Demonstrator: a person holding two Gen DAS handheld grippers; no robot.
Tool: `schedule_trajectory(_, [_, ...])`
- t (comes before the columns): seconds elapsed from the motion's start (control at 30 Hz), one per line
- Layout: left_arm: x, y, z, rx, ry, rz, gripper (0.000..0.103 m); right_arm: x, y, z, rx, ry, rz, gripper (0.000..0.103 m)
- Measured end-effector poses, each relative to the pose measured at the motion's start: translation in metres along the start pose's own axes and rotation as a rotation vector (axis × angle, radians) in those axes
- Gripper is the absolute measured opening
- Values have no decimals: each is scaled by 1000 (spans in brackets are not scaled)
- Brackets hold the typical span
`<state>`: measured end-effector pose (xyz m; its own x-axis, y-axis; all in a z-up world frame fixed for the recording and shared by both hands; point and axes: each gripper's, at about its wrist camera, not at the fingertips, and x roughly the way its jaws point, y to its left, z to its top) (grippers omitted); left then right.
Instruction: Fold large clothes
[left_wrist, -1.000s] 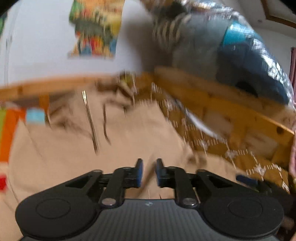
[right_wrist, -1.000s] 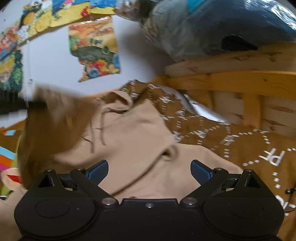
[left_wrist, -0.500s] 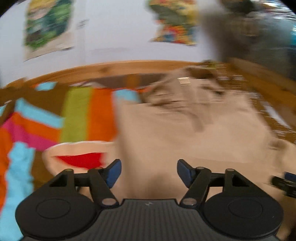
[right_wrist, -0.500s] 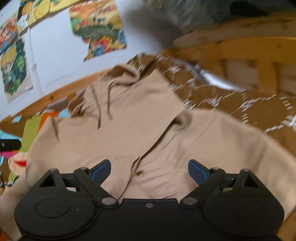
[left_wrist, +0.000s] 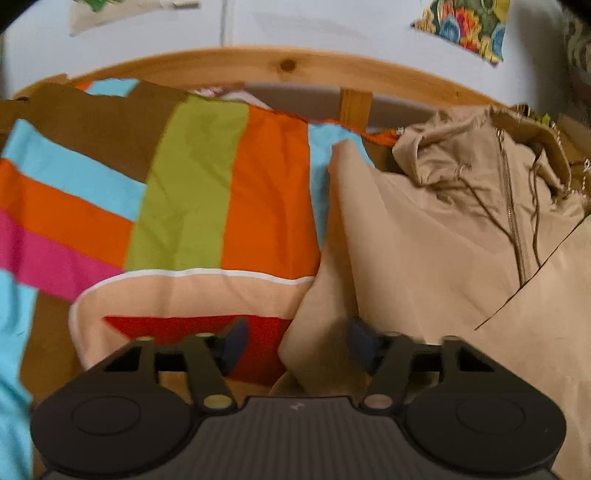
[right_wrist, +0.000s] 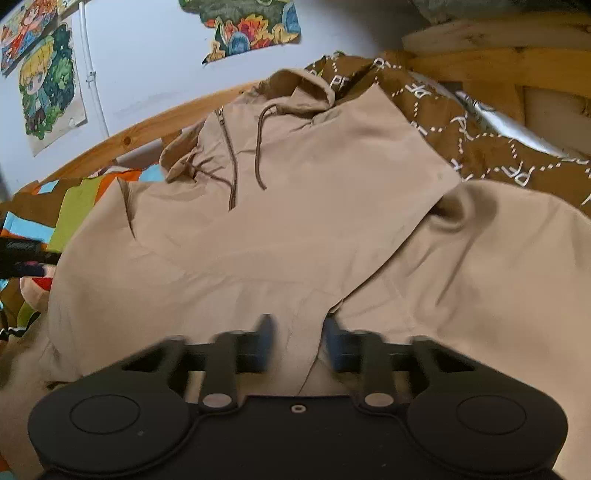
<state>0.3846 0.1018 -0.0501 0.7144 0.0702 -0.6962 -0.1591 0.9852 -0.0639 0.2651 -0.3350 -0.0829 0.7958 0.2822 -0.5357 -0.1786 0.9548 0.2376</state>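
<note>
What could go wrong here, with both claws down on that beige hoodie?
The left gripper straddles only a narrow fold at the hoodie edge, so the cloth could slip out when lifted. The right gripper sits over two overlapping layers and might catch just one. The loose drawstrings could end up bunched inside the fold.

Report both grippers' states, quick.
Left gripper: open, jaws either side of a raised fold of the tan hoodie, not closed.
Right gripper: open, hoodie fabric between its fingers.
</note>
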Motion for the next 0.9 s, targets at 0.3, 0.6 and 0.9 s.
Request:
schedule_trajectory(0.3, [13, 0, -1, -14, 27, 1, 23, -41, 6, 16, -118, -229, -115, 0])
schedule_trajectory(0.6, [1, -17, -5, 73, -9, 93, 9, -17, -28, 4, -77, -104, -272, 0])
schedule_trajectory(0.9, [-43, -53, -19, 149, -64, -55, 47, -38, -5, 10, -188, -169, -231, 33])
